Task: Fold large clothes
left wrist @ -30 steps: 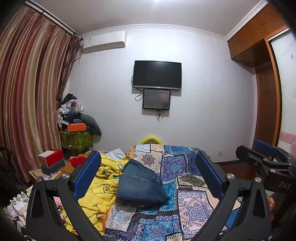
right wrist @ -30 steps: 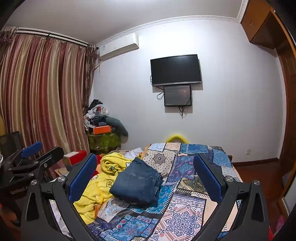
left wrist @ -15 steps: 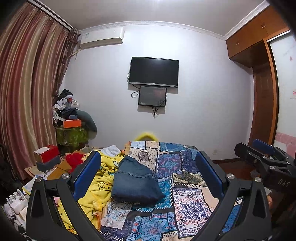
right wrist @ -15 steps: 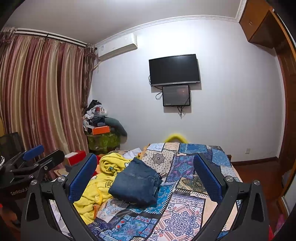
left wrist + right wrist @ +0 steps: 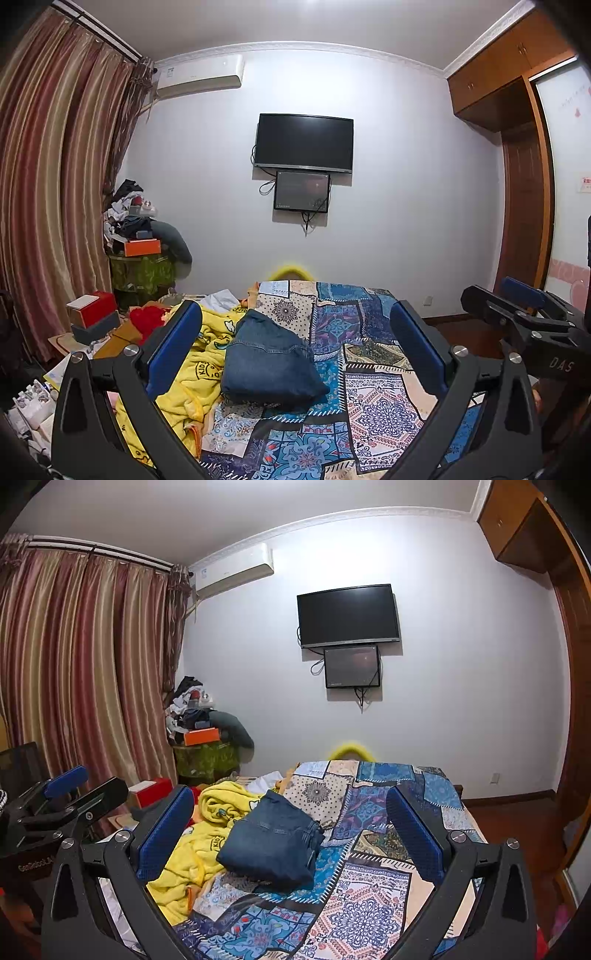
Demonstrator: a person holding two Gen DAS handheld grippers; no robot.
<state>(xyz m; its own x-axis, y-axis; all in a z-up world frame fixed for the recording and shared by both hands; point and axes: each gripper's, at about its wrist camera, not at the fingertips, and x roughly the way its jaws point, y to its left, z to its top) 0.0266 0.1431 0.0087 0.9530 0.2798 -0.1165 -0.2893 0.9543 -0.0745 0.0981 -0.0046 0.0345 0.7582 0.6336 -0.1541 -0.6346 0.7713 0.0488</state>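
Folded blue jeans [image 5: 269, 363] lie on the bed's patchwork cover [image 5: 373, 402], seen again as the jeans [image 5: 271, 843] in the right wrist view. A crumpled yellow garment [image 5: 192, 373] is heaped against their left side. My left gripper [image 5: 295, 347] is open and held above the near end of the bed, with the jeans framed between its blue pads [image 5: 173, 343] but farther away. My right gripper [image 5: 290, 834] is open too, at a similar height and distance. Neither one touches any cloth. Each gripper shows at the edge of the other's view.
Left of the bed stand red and grey boxes [image 5: 92, 317] and a cluttered green stand [image 5: 142, 273] by striped curtains [image 5: 55, 184]. A TV [image 5: 304, 142] hangs on the far wall. A wooden wardrobe [image 5: 524, 184] lines the right side.
The left wrist view has drifted slightly right and closer to the bed. Both grippers stay open, and the jeans and the yellow garment have not moved.
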